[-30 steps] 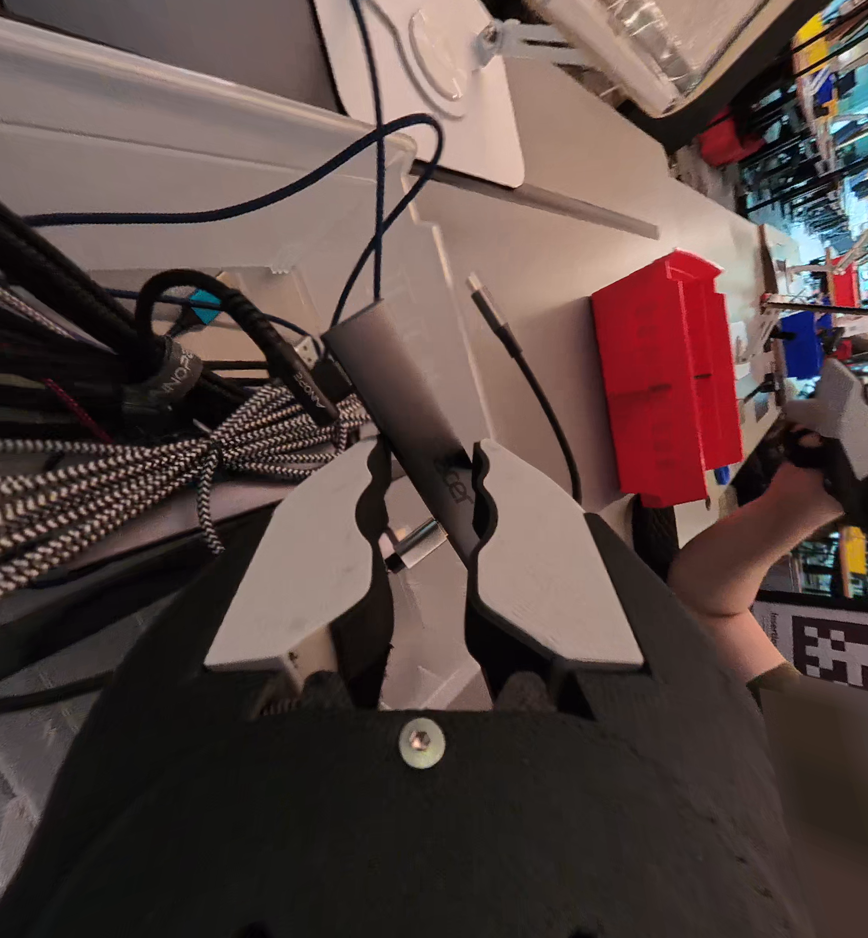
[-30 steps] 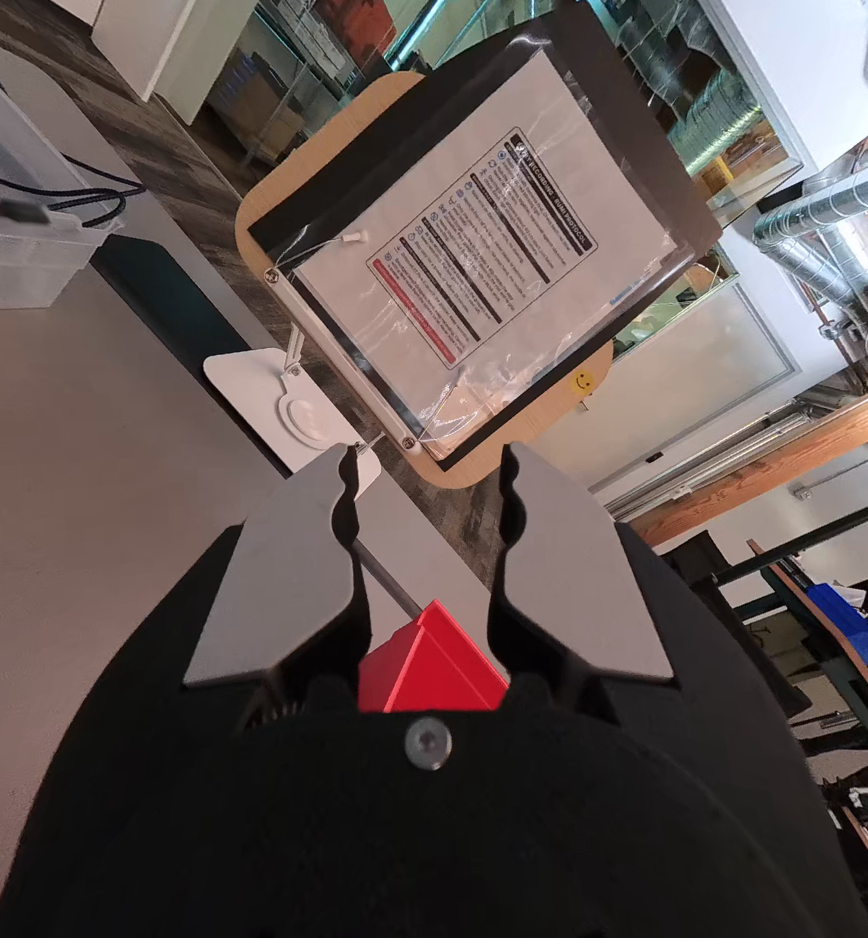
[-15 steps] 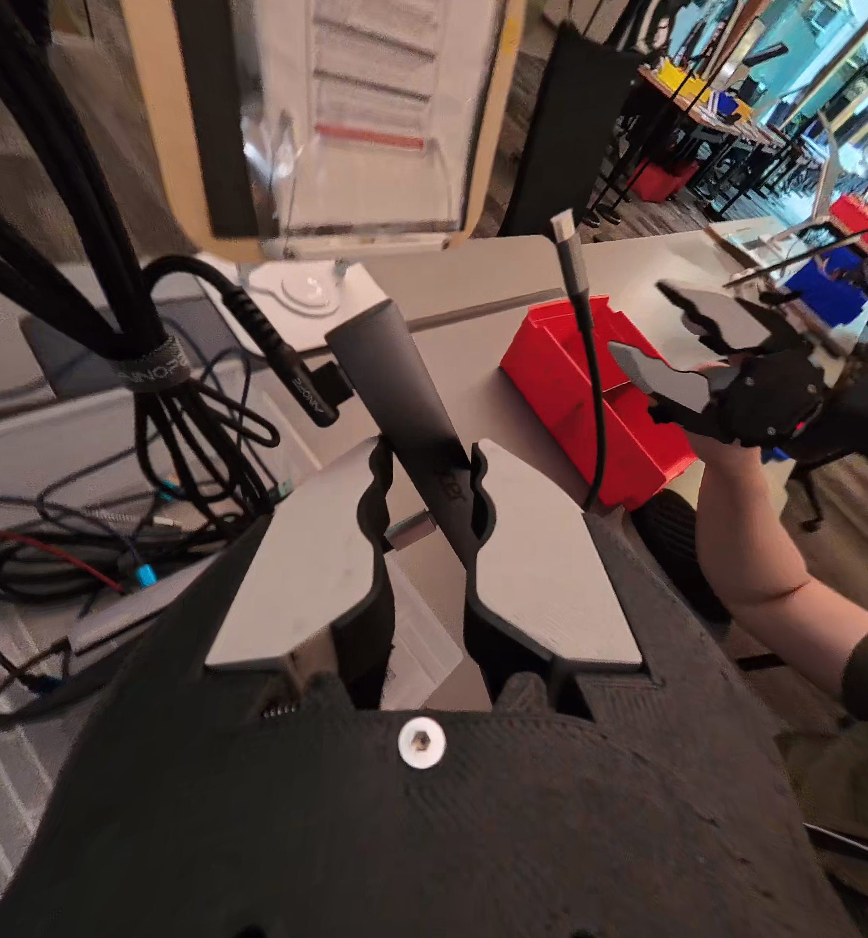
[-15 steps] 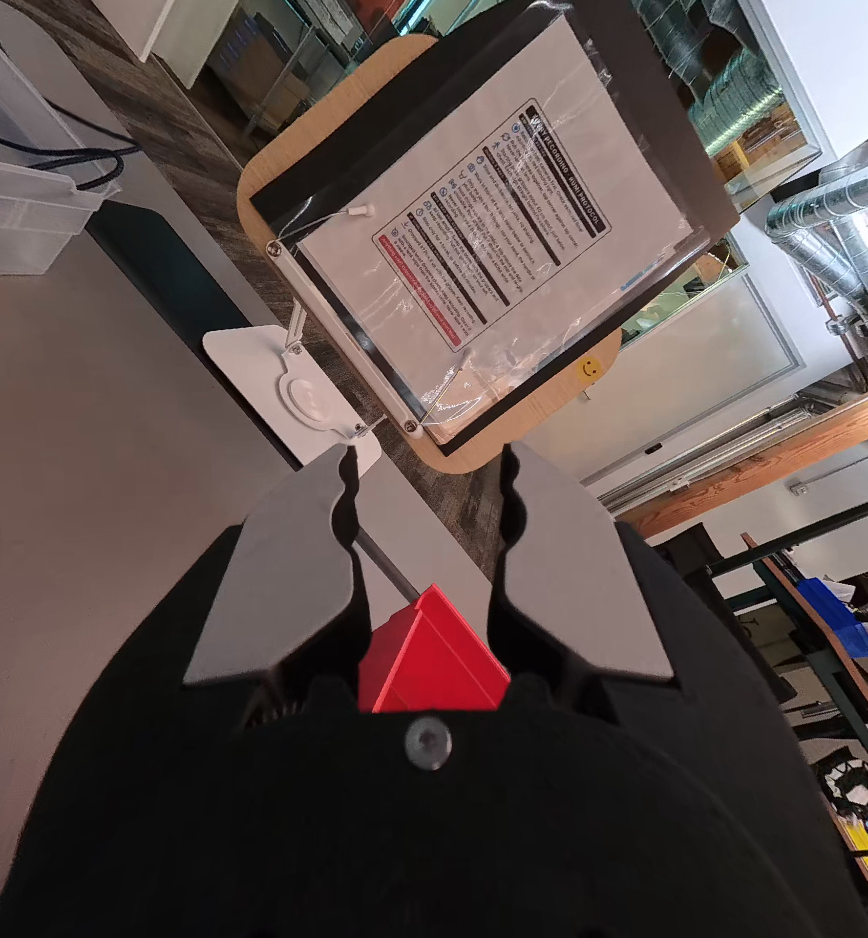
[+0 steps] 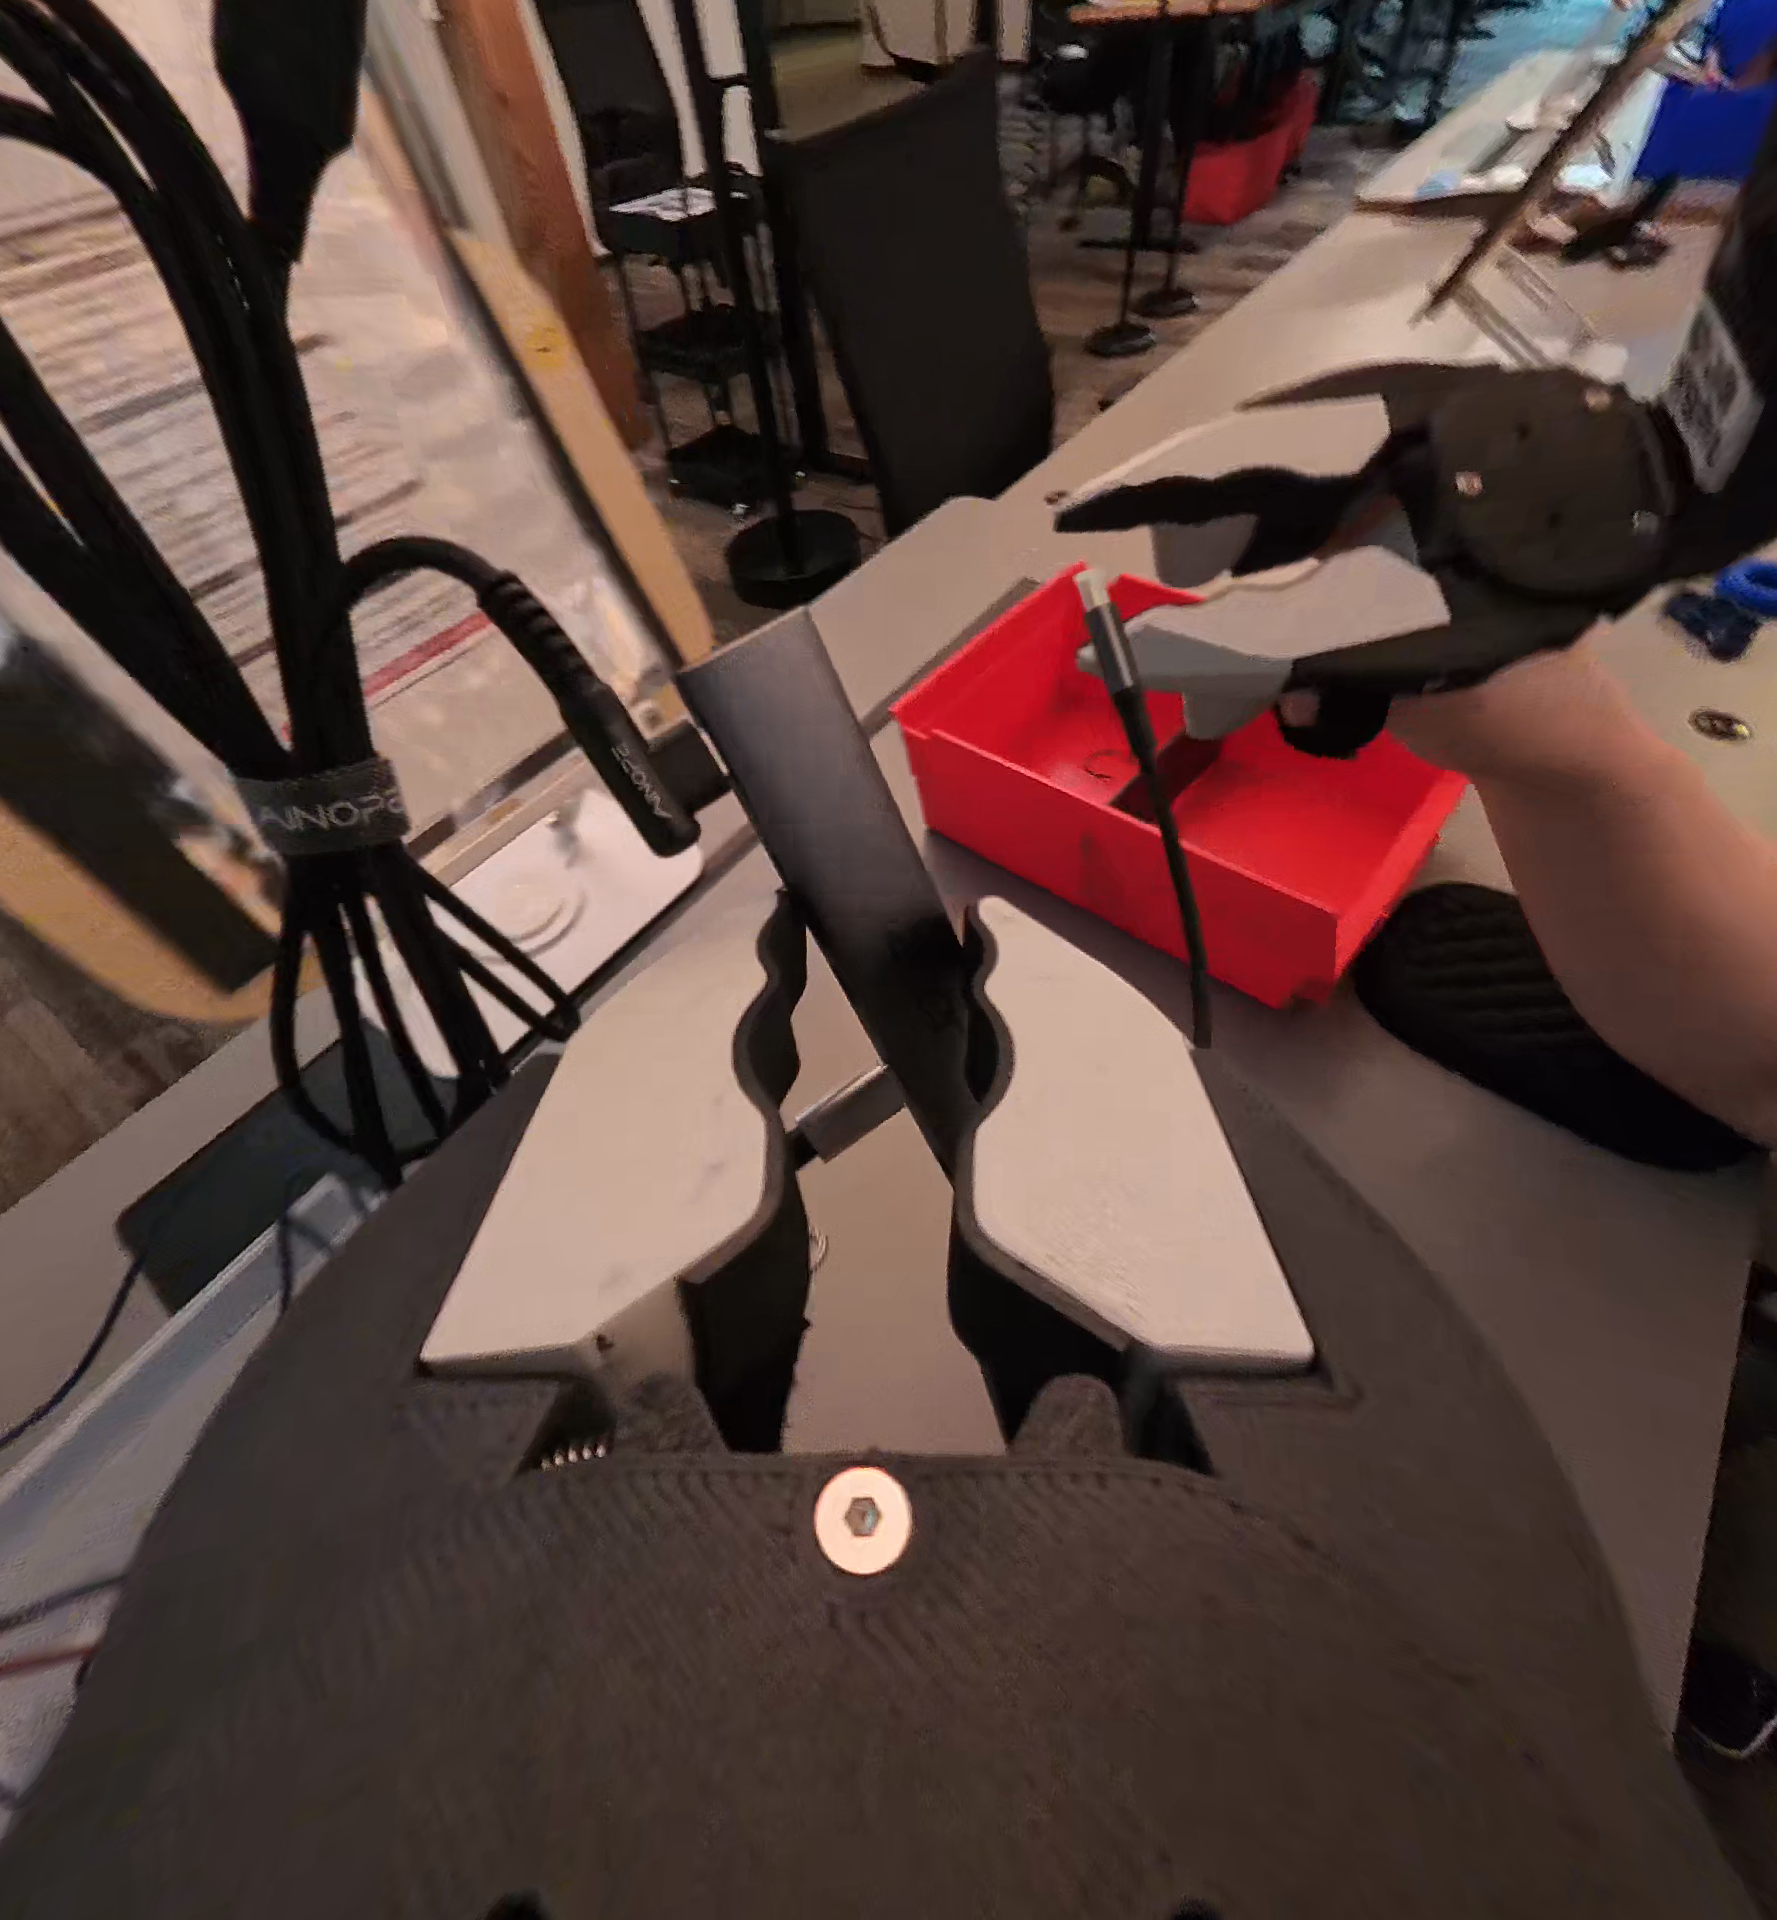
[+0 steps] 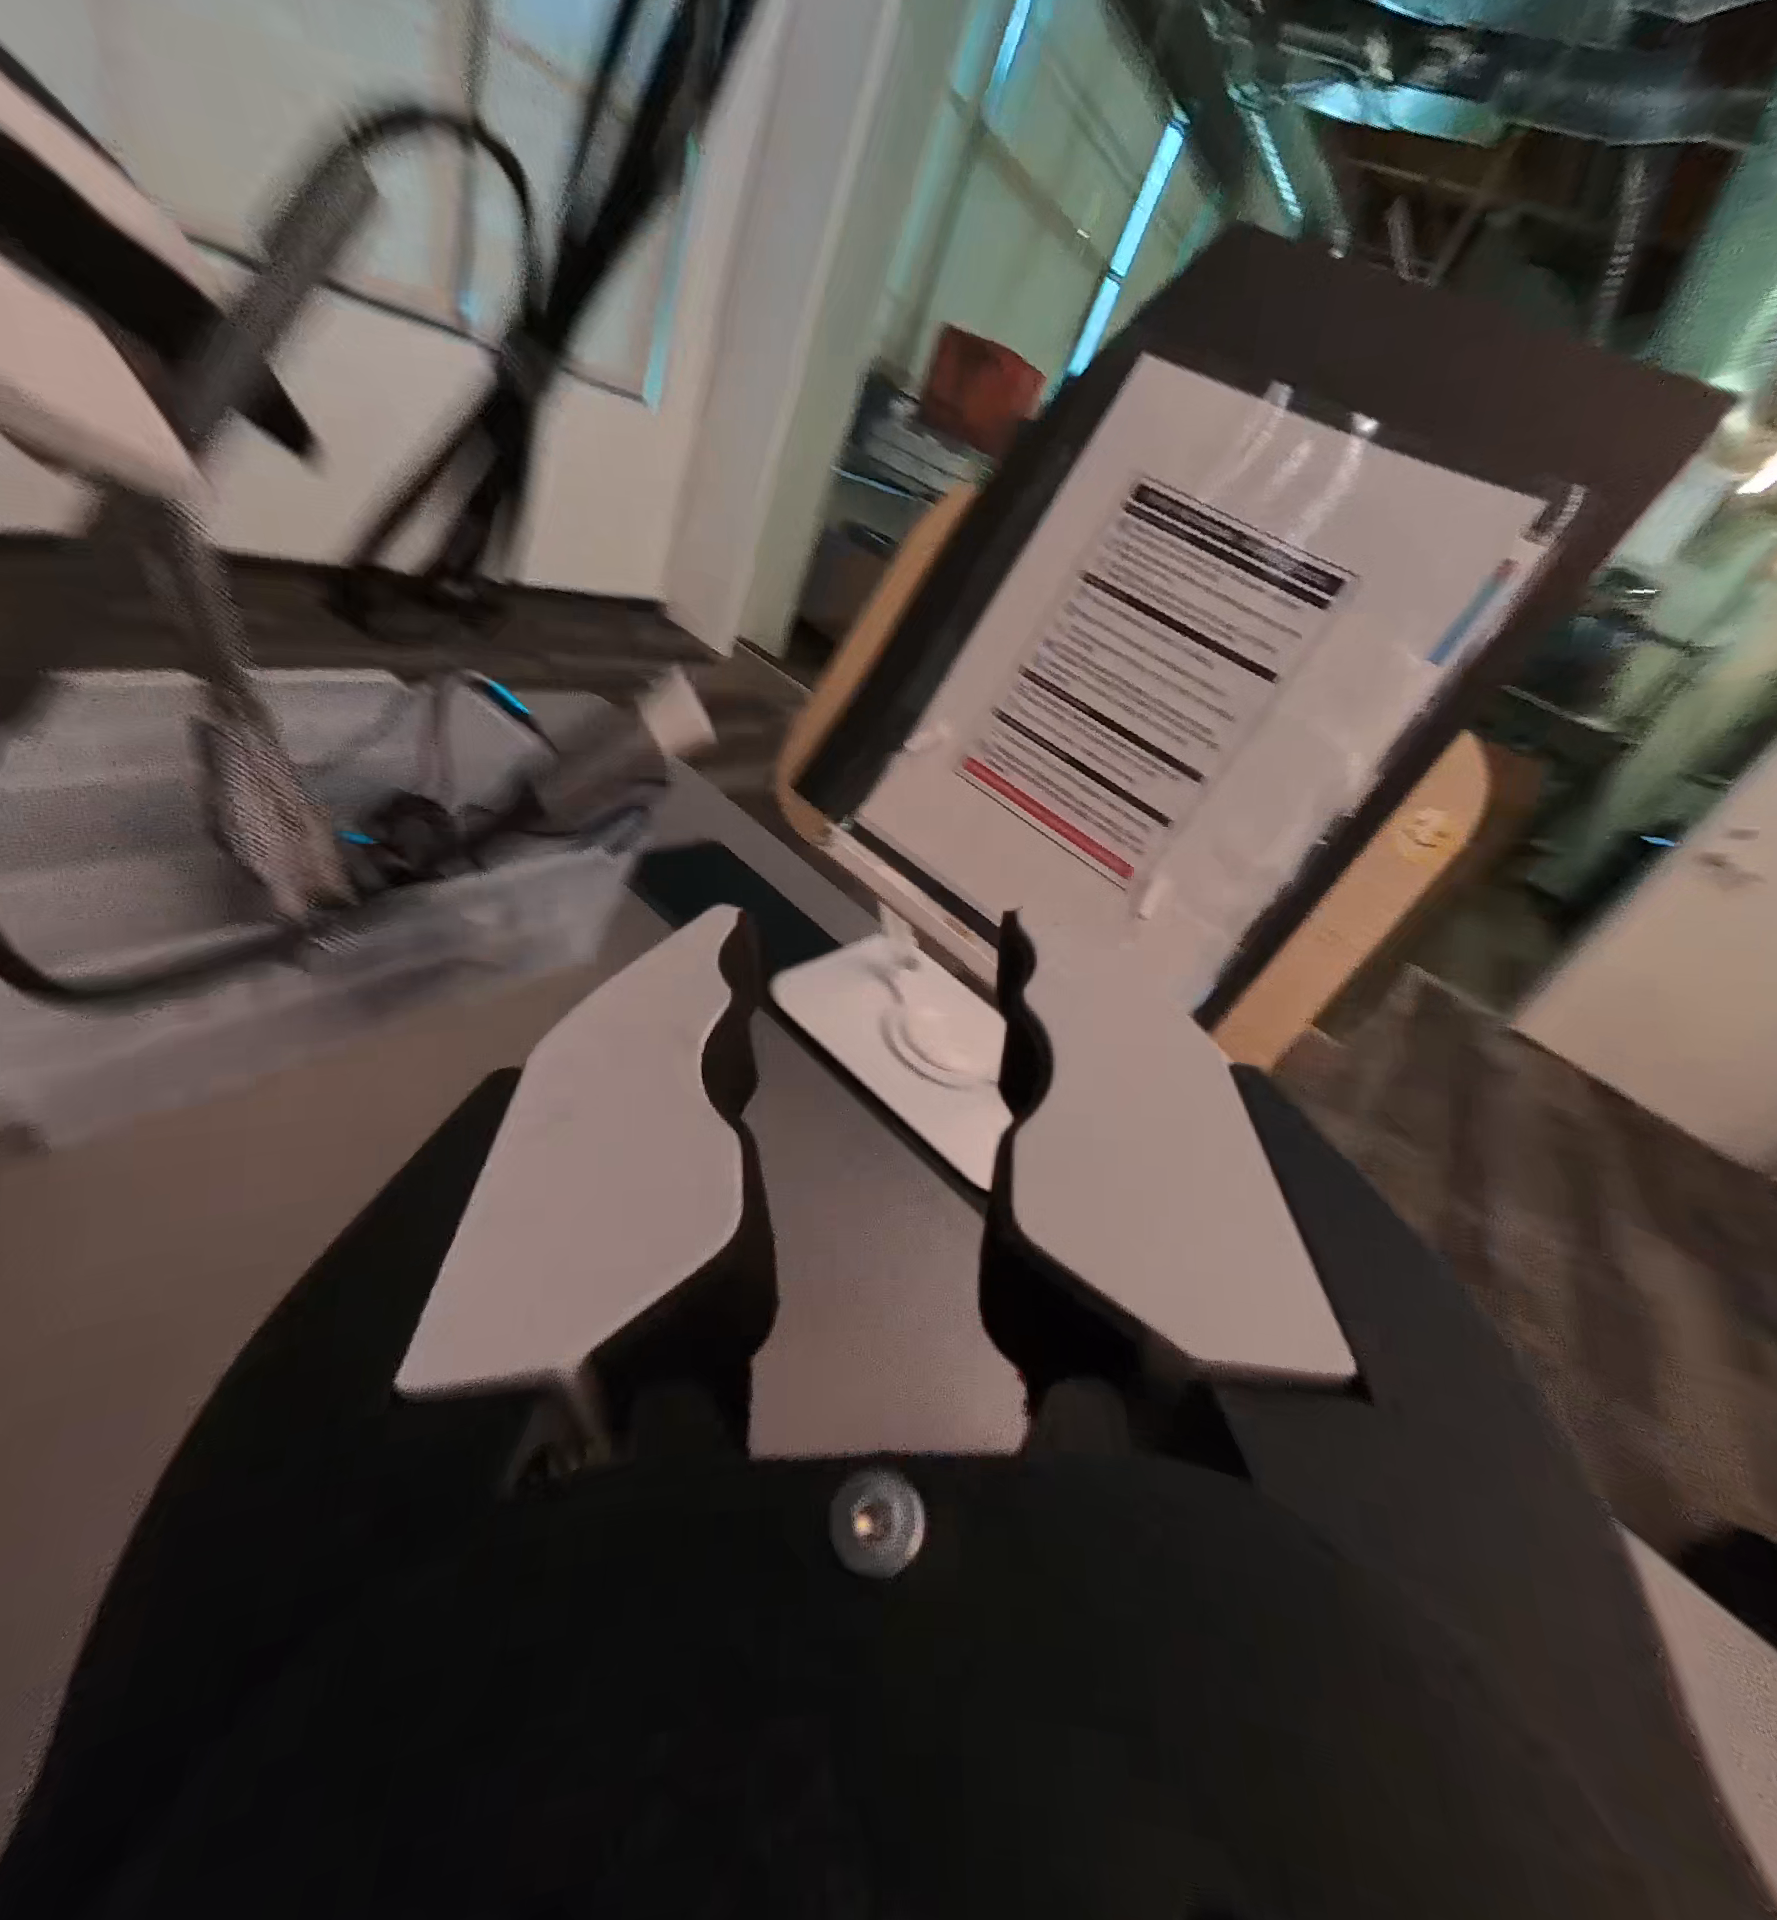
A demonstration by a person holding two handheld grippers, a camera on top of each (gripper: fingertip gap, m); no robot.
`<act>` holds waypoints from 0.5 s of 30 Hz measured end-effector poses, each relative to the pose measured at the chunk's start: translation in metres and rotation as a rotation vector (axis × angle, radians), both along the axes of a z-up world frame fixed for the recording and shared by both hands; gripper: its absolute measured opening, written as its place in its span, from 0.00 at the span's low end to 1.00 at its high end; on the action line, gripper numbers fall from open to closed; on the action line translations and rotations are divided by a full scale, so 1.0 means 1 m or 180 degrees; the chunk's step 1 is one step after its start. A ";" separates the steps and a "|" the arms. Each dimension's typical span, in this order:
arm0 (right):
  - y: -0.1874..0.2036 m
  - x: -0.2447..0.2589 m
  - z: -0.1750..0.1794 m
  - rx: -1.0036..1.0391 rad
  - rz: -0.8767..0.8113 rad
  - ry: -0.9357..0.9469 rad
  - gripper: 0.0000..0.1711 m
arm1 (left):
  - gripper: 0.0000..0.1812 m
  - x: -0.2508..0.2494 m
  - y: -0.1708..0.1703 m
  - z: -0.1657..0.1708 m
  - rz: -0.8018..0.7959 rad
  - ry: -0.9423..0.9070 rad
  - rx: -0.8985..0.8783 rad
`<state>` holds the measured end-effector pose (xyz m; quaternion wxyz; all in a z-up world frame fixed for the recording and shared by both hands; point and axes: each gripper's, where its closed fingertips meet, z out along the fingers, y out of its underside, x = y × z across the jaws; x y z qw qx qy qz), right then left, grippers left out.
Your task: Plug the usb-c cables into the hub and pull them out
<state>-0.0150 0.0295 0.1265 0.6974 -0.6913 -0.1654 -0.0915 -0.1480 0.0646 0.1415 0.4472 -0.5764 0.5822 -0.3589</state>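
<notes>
Grey worktop (image 5: 967, 540) runs through an open workshop of stools and benches, a red bin (image 5: 1175, 821) sitting on it. My left gripper (image 5: 876, 956) is clamped on the dark grey hub (image 5: 811, 790), which stands tilted up above the table; half a second ago it sat lower in the frame. One thick black cable (image 5: 593, 717) is plugged into its left edge, the rest bundled with a strap (image 5: 328, 821) and hanging beside it. My right gripper (image 5: 1164, 582) has swung in from the right: a second ago it was far off, now it is level with the hub's own black lead (image 5: 1159, 821), whose silver plug (image 5: 1094, 594) stands upright against the lower finger (image 5: 1279, 634). Its jaws are moderately apart and hold nothing; the right wrist view is motion-blurred and shows bare fingers (image 6: 603, 1132). I judge a grasp on that plug is next, with insertion not yet started.
</notes>
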 end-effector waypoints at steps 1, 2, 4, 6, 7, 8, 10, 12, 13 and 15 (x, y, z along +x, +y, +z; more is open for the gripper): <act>-0.005 -0.003 0.005 0.0019 0.0107 0.0101 0.26 | 0.15 0.008 -0.010 -0.004 -0.0105 0.0044 0.0054; -0.010 -0.003 0.010 0.0058 0.0161 0.0156 0.26 | 0.15 0.016 -0.021 -0.007 -0.0227 0.0083 0.0086; -0.019 -0.004 0.018 0.0124 0.0317 0.0196 0.25 | 0.15 0.028 -0.042 -0.011 -0.0506 0.0085 0.0042; -0.026 0.002 0.022 0.0084 0.0414 0.0326 0.23 | 0.15 0.035 -0.057 -0.013 -0.0722 0.0060 -0.0041; -0.029 0.008 0.025 0.0097 0.0412 0.0411 0.23 | 0.15 0.038 -0.062 -0.014 -0.0792 0.0052 -0.0057; -0.032 0.014 0.029 0.0149 0.0400 0.0471 0.23 | 0.15 0.040 -0.067 -0.016 -0.0880 0.0061 -0.0083; -0.038 0.022 0.036 0.0313 0.0405 0.0423 0.23 | 0.15 0.040 -0.082 -0.017 -0.1193 0.0054 -0.0236; -0.042 0.014 0.035 0.0365 0.0650 0.0228 0.23 | 0.15 0.036 -0.096 -0.013 -0.1579 -0.0016 -0.0526; -0.044 0.005 0.030 0.0311 0.0877 0.0168 0.22 | 0.15 0.033 -0.102 -0.010 -0.1773 -0.0055 -0.0660; -0.048 -0.016 0.023 0.0228 0.1352 0.0143 0.21 | 0.15 0.026 -0.110 -0.006 -0.2106 -0.0098 -0.0924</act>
